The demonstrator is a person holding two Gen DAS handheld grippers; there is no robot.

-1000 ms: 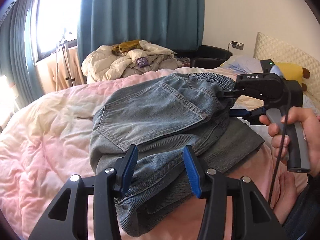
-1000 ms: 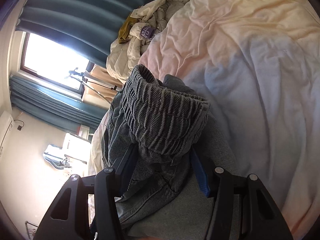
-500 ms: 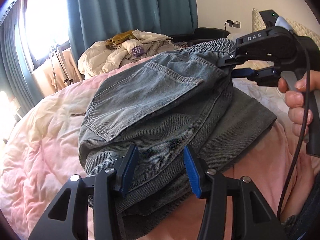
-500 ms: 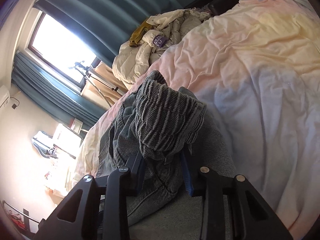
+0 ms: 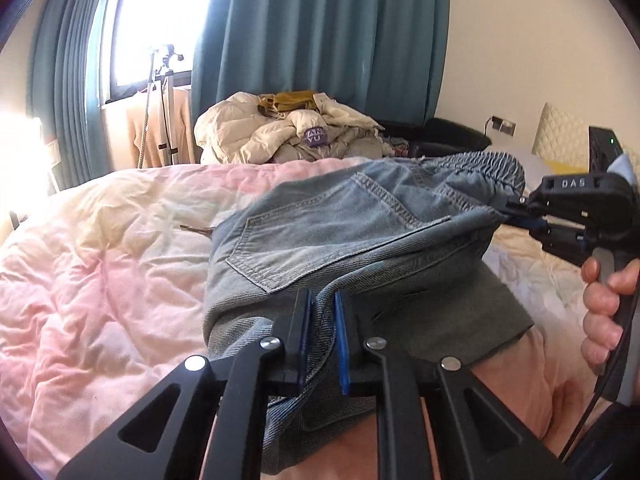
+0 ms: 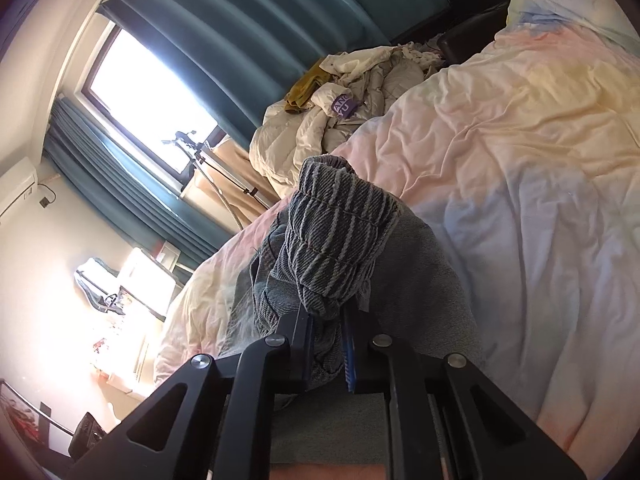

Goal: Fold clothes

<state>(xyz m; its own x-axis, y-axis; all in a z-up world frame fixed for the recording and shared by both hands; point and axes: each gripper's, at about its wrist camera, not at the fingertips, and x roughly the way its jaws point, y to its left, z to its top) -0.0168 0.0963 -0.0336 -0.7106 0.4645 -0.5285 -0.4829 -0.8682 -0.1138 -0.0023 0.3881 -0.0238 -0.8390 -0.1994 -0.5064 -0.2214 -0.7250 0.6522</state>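
Note:
Folded light-blue denim jeans (image 5: pixel 328 236) lie on the pink duvet (image 5: pixel 100 280), back pocket up. My left gripper (image 5: pixel 322 304) is shut on the near folded edge of the jeans. My right gripper (image 5: pixel 516 212) shows at the right in the left wrist view, shut on the elastic waistband (image 5: pixel 488 168). In the right wrist view the right gripper (image 6: pixel 326 320) pinches that ribbed waistband (image 6: pixel 336 240), which bunches above the jaws. A grey-green layer (image 5: pixel 460 320) lies under the jeans.
A heap of cream jackets and clothes (image 5: pixel 292 128) lies beyond the bed's far edge, before teal curtains (image 5: pixel 320 40). A tripod stand (image 5: pixel 164 92) is by the window. Pillows (image 5: pixel 568 140) and a dark chair (image 5: pixel 452 132) are at the right.
My left gripper has closed from open onto the jeans' near edge. The right gripper has closed tighter on the waistband and stays lifted.

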